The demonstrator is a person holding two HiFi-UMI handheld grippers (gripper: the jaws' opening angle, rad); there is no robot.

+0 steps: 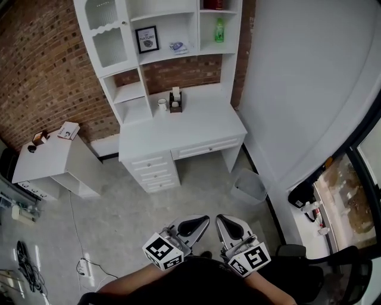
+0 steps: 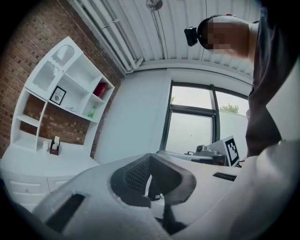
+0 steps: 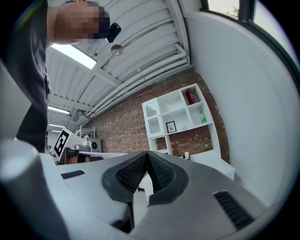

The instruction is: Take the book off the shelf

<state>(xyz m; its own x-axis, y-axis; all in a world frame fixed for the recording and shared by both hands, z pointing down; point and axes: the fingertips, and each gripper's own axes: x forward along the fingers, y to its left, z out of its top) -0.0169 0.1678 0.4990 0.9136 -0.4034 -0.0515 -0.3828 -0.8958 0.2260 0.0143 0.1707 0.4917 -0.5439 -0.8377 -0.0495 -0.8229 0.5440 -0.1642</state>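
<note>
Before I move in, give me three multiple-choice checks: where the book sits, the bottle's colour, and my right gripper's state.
1. In which compartment of the shelf unit does the red book stand? A top right; B bottom left; C top left.
2. The bottle below it is: A blue; B green; C white.
3. The right gripper is: A open and empty; B shut on the book; C shut and empty.
Answers: 1 A, it shows at the unit's upper right corner; 2 B, green against the white shelf; 3 C, its pads meet with nothing between.
</note>
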